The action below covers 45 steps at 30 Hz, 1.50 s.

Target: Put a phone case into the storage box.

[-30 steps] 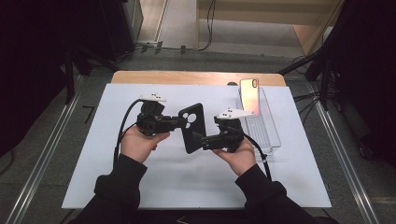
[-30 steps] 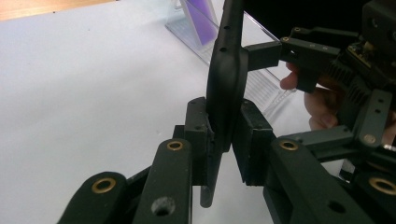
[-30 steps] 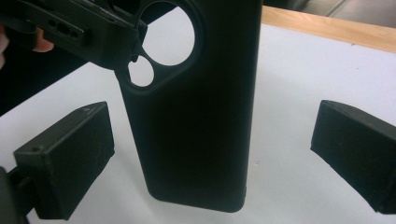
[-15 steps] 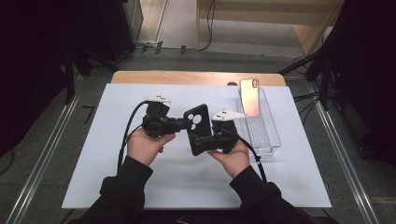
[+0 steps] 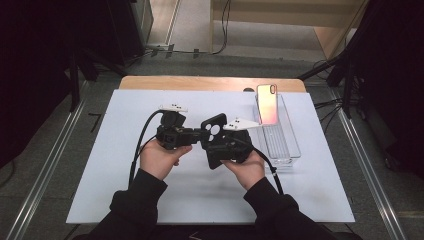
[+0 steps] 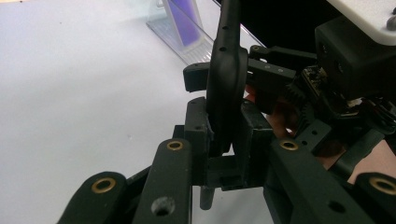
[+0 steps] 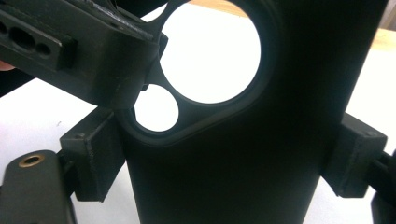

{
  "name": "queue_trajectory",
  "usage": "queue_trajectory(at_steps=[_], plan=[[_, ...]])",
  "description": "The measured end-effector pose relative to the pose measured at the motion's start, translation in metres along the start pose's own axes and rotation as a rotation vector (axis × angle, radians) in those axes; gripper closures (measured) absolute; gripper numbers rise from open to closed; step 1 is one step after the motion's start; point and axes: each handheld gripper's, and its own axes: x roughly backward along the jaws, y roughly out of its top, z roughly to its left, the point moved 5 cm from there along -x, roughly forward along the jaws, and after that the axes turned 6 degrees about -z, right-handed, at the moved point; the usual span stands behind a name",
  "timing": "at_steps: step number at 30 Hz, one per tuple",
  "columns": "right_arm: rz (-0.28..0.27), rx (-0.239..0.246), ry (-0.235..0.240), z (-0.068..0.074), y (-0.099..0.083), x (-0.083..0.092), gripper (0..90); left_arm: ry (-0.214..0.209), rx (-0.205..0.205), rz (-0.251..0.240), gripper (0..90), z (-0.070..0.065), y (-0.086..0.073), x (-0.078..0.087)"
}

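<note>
Hanging in the air above the middle of the white table mat [image 5: 100,165], a black soft-rubber phone case with a rounded camera cut-out [image 5: 214,134] is held between the two hand-held tools. In the right gripper view the case [image 7: 224,177] stands broad between that tool's black pads [image 7: 95,156], one at each long edge; these jaws have just been closing, and both pads lie against the case's sides. In the high view the right gripper [image 5: 220,150] sits under the case's lower half, in the person's right hand [image 5: 248,167]. The left gripper [image 5: 196,136] comes in from the left side and pinches the case's upper edge near the cut-out; in the left gripper view its jaws are clenched on the thin rim of the case [image 6: 226,84], seen edge-on and upright, with the pads [image 6: 198,126] tight on either face. The left hand [image 5: 160,157] carries that tool, and a black cable [image 5: 142,140] loops from it down toward the dark sleeve. Well apart to the right, a clear plastic rectangular tray [image 5: 285,150] rests on the mat, and a phone with a glossy pink-orange back [image 5: 267,105] leans upright at the tray's far end. A pale wooden table edge [image 5: 200,82] shows beyond the mat
</note>
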Motion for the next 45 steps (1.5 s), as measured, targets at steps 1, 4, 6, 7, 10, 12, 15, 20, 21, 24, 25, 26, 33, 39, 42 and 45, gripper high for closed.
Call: queue_trajectory(at_steps=[1, 4, 6, 7, 10, 12, 15, 20, 21, 24, 25, 26, 33, 39, 42, 45], plan=[[-0.005, 0.000, 0.003, 0.000, 0.000, 0.000, 12.8, -0.003, -0.002, 0.003, 76.6, 0.000, 0.000, 0.001], [-0.009, -0.015, 0.017, -0.001, 0.001, 0.001, 13.0, -0.020, 0.003, -0.006, 72.5, -0.001, 0.002, 0.003], [-0.005, -0.018, 0.015, -0.003, 0.001, 0.001, 13.0, -0.031, 0.009, -0.009, 66.7, -0.002, 0.004, 0.006], [-0.002, -0.021, 0.011, -0.005, 0.001, 0.002, 13.0, -0.033, 0.015, -0.006, 63.9, -0.003, 0.005, 0.007], [0.007, -0.032, 0.002, -0.011, 0.000, 0.002, 13.0, -0.053, 0.026, 0.020, 54.0, -0.004, 0.006, 0.010], [0.007, -0.035, -0.004, -0.015, 0.000, 0.003, 13.0, -0.056, 0.014, 0.024, 51.6, -0.005, 0.006, 0.012], [0.012, -0.040, -0.016, -0.020, -0.002, 0.003, 13.0, -0.077, 0.004, 0.032, 44.3, -0.005, 0.005, 0.013], [0.010, -0.049, -0.030, -0.030, -0.001, 0.007, 13.0, -0.074, -0.044, 0.028, 36.1, -0.001, 0.000, 0.016], [0.010, -0.051, -0.027, -0.033, 0.000, 0.009, 13.0, -0.067, -0.039, 0.026, 36.1, 0.001, -0.002, 0.016], [0.018, -0.049, -0.012, -0.036, 0.001, 0.012, 12.9, -0.085, -0.040, 0.042, 36.2, 0.004, -0.008, 0.015], [0.018, -0.045, -0.010, -0.037, 0.001, 0.013, 12.9, -0.088, -0.048, 0.045, 36.1, 0.005, -0.010, 0.015], [0.015, -0.040, -0.007, -0.039, 0.002, 0.014, 12.9, -0.091, -0.050, 0.044, 36.1, 0.006, -0.012, 0.015], [0.011, -0.041, 0.032, -0.045, 0.009, 0.022, 12.8, -0.064, -0.104, 0.073, 36.0, 0.016, -0.031, 0.016], [0.005, -0.033, 0.053, -0.048, 0.013, 0.028, 12.8, -0.060, -0.132, 0.096, 33.6, 0.022, -0.047, 0.016], [0.004, -0.033, 0.058, -0.050, 0.015, 0.031, 12.8, -0.048, -0.145, 0.113, 31.3, 0.026, -0.056, 0.017], [0.002, -0.029, 0.062, -0.052, 0.018, 0.035, 12.8, -0.054, -0.141, 0.123, 31.3, 0.031, -0.066, 0.020]])
